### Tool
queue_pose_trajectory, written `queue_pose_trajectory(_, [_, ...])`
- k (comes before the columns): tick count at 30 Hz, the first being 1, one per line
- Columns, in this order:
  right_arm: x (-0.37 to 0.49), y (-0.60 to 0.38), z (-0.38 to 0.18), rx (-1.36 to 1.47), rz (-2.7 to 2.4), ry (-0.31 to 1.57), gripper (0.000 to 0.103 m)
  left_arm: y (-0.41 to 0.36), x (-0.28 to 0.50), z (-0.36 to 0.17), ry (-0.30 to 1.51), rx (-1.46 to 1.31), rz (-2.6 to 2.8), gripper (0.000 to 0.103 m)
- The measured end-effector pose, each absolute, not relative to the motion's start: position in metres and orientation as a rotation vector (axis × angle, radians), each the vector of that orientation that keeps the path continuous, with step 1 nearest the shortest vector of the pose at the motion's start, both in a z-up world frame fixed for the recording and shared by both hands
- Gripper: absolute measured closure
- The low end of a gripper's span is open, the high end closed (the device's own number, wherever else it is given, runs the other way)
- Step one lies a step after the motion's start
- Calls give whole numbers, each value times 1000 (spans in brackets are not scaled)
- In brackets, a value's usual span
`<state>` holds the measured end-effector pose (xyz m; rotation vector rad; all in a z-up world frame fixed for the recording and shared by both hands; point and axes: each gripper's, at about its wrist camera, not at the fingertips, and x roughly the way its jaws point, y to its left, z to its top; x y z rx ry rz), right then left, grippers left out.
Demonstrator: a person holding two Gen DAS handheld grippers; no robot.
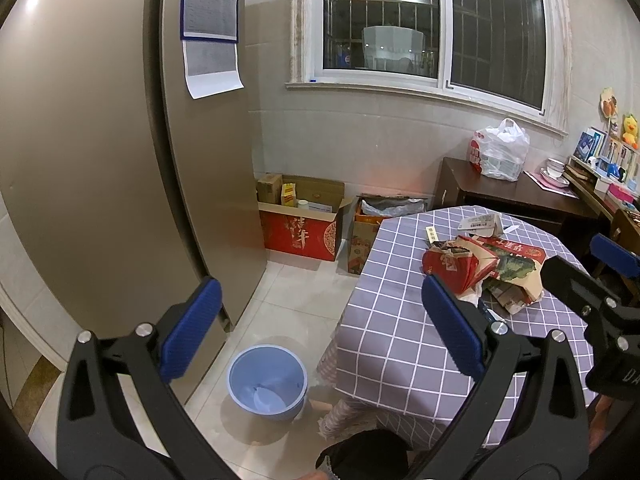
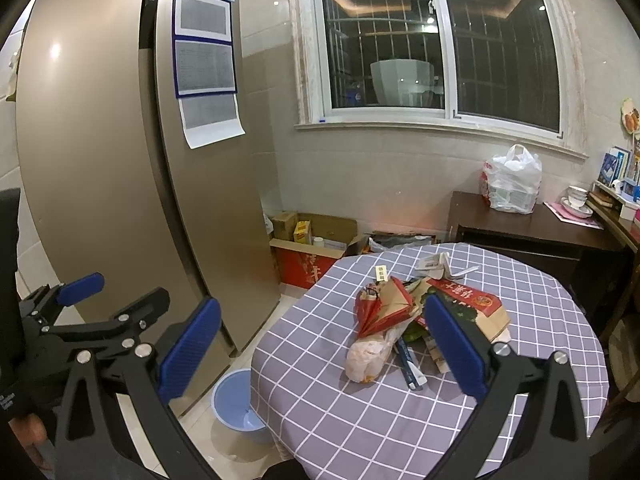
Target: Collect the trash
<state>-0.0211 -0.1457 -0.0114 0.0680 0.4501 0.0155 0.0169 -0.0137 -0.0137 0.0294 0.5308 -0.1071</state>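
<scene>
Right wrist view: a heap of torn red cardboard packaging, a crumpled pale plastic bag and a dark blue pen-like stick lies untouched on the round table under its lilac checked cloth. Both tongs, the right gripper and the left gripper, hang released and empty. Left wrist view: the round light-blue plastic bin waits on the tiled floor beside the table, nearly empty, so collection appears barely begun. A tall bronze refrigerator crowds the bin's left; open cardboard boxes line the wall.
</scene>
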Motion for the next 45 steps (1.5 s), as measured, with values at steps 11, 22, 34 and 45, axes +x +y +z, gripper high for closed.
queue_pose_trajectory(11, [-14, -173, -29, 118, -4, 484, 4, -32, 27, -28, 568, 62, -144, 5])
queue_pose_trajectory(22, [-6, -227, -79, 144, -132, 561, 4, -79, 66, -86, 727, 95, -247, 5])
queue_pose_trajectory(34, [18, -301, -141, 214, -275, 667, 4, -166, 115, -152, 848, 158, -412, 18])
queue_pose_trajectory(45, [47, -293, -145, 234, -204, 689, 4, -178, 130, -161, 882, 157, -523, 76])
